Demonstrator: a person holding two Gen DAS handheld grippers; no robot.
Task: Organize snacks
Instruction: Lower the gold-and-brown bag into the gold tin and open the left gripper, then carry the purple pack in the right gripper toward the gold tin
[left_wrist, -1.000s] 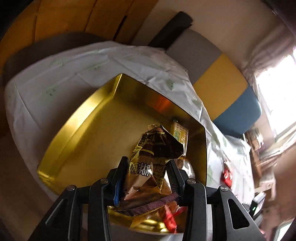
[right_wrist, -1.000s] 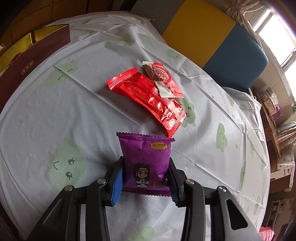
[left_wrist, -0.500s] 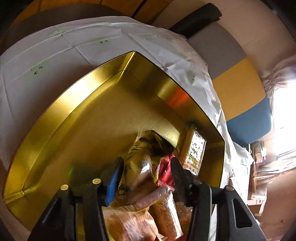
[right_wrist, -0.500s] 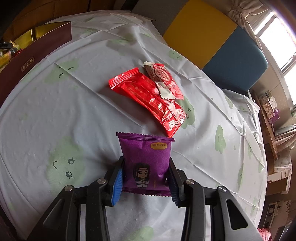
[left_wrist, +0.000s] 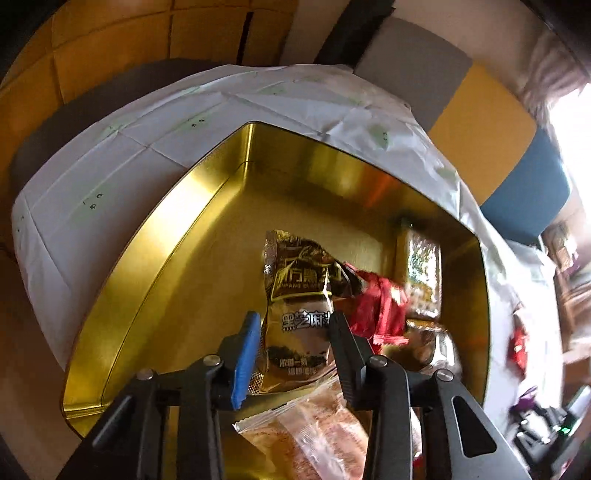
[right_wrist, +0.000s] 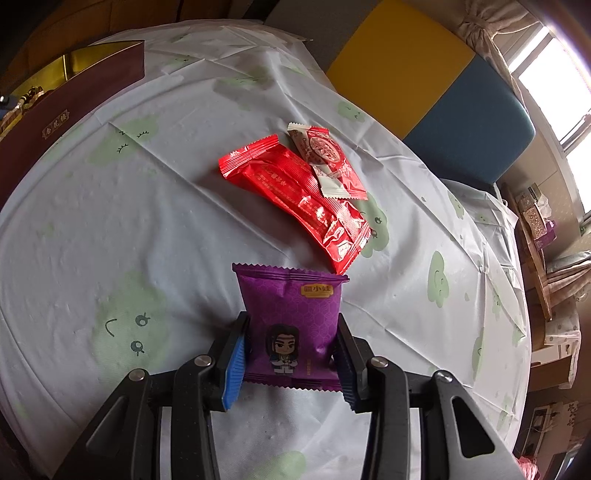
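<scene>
In the left wrist view my left gripper (left_wrist: 293, 341) hangs over a gold tin box (left_wrist: 155, 240). A gold-brown snack packet (left_wrist: 299, 295) lies between its fingers, which stand apart with a small gap at the blue pad. Other packets lie in the box: a red one (left_wrist: 380, 310), a clear one (left_wrist: 321, 417) and a green-gold one (left_wrist: 421, 266). In the right wrist view my right gripper (right_wrist: 291, 354) is shut on a purple snack packet (right_wrist: 291, 325) just above the table. A long red packet (right_wrist: 303, 192) and a small red-white packet (right_wrist: 325, 158) lie beyond it.
The round table has a white cloth with green clouds (right_wrist: 129, 229). The box shows in the right wrist view as a maroon-sided tin (right_wrist: 66, 110) at the far left. A yellow and blue bench (right_wrist: 443, 92) stands behind the table. Shelves (right_wrist: 535, 221) stand at the right.
My left gripper went down into the gold box with the gold-brown packet, then drew back, and its fingers have spread. My right gripper holds the purple packet still.
</scene>
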